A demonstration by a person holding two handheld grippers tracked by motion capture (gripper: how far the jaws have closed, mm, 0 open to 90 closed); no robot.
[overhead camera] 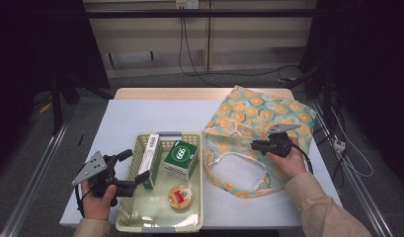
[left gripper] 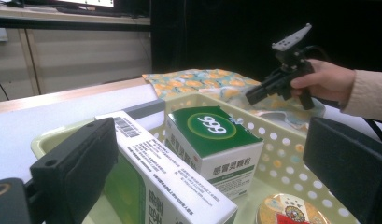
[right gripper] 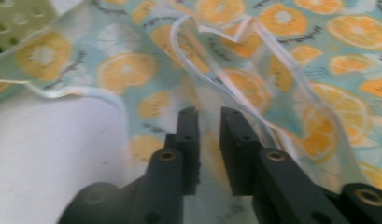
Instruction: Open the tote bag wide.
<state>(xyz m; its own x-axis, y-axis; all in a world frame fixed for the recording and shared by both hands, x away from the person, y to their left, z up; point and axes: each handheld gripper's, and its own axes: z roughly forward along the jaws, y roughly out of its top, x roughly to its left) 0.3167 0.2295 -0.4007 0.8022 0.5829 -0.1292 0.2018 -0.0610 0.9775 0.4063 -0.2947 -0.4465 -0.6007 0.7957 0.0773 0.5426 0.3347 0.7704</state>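
Long box approached, bag rim pinched

Beside the basket (overhead camera: 124, 211), the left gripper (overhead camera: 135, 169) is spread around the long box (overhead camera: 149, 159); the orange-print bag (overhead camera: 259, 116) is pinched by the right gripper (right gripper: 208, 122).

This looks like a lab or recording room set up for data capture, not a home. A small table (overhead camera: 140, 118) with a pale cover stands alone on a grey carpeted floor (overhead camera: 71, 128), flanked by metal rails (overhead camera: 34, 185) and dark curtains (overhead camera: 367, 59). Cables (overhead camera: 189, 59) hang from a wall socket (overhead camera: 185, 4) and trail across the floor, with a power strip (overhead camera: 339, 145) at the right.
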